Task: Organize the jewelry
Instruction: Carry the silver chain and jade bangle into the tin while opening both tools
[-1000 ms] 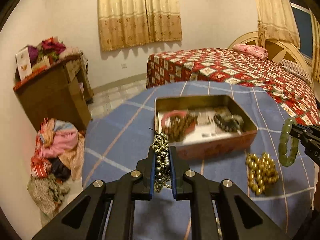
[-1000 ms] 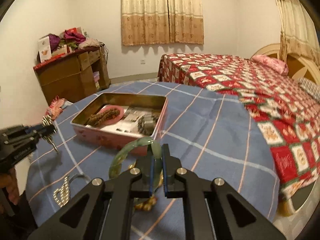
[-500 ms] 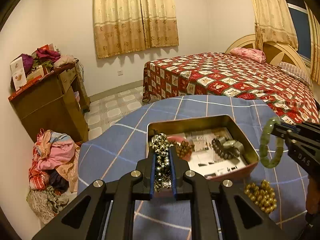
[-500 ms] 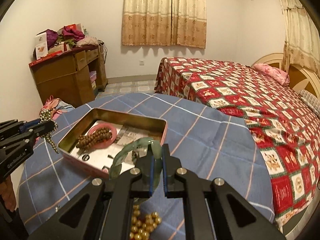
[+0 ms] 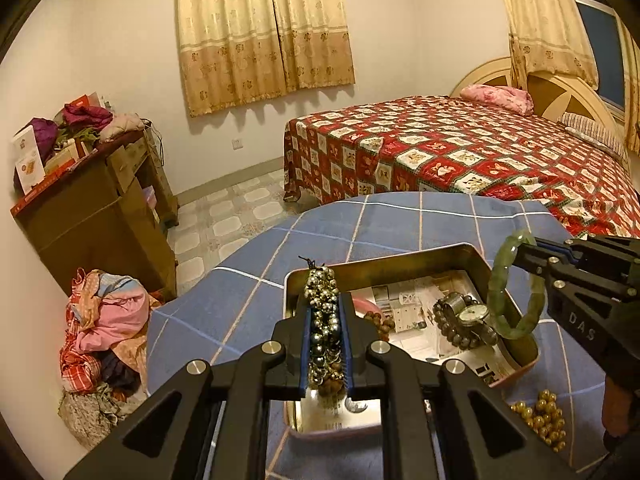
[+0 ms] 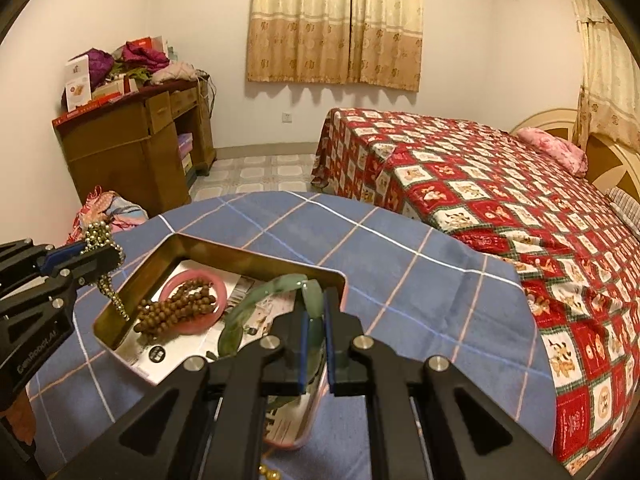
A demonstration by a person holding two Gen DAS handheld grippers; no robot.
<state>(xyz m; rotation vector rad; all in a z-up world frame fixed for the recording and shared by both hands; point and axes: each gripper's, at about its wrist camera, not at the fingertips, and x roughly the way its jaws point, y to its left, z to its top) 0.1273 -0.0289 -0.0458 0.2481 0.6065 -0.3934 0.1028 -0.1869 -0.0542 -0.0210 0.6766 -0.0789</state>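
Observation:
An open tin box [image 5: 384, 265] [image 6: 256, 257] sits on the blue checked table. It holds a pink bangle [image 6: 216, 280], a brown bead bracelet [image 6: 176, 309] and a watch with dark beads [image 5: 464, 318]. My left gripper [image 5: 325, 312] [image 6: 98, 254] is shut on a silver bead chain [image 5: 323, 320] [image 6: 105, 280], held above the box's left end. My right gripper [image 6: 315, 320] [image 5: 528, 250] is shut on a green jade bangle [image 5: 516, 288] [image 6: 276, 286], held above the box's right end. A gold bead bracelet [image 5: 540, 416] lies on the cloth right of the box.
The blue checked tablecloth [image 6: 420, 264] covers a round table. A bed with a red patterned cover [image 6: 500, 200] stands right behind it. A wooden cabinet [image 5: 92, 216] and a pile of clothes [image 5: 100, 328] are at the left on the floor.
Both grippers moved forward over the tin box with their jewelry. The silver chain and the green bangle now hang above the box instead of in front of it.

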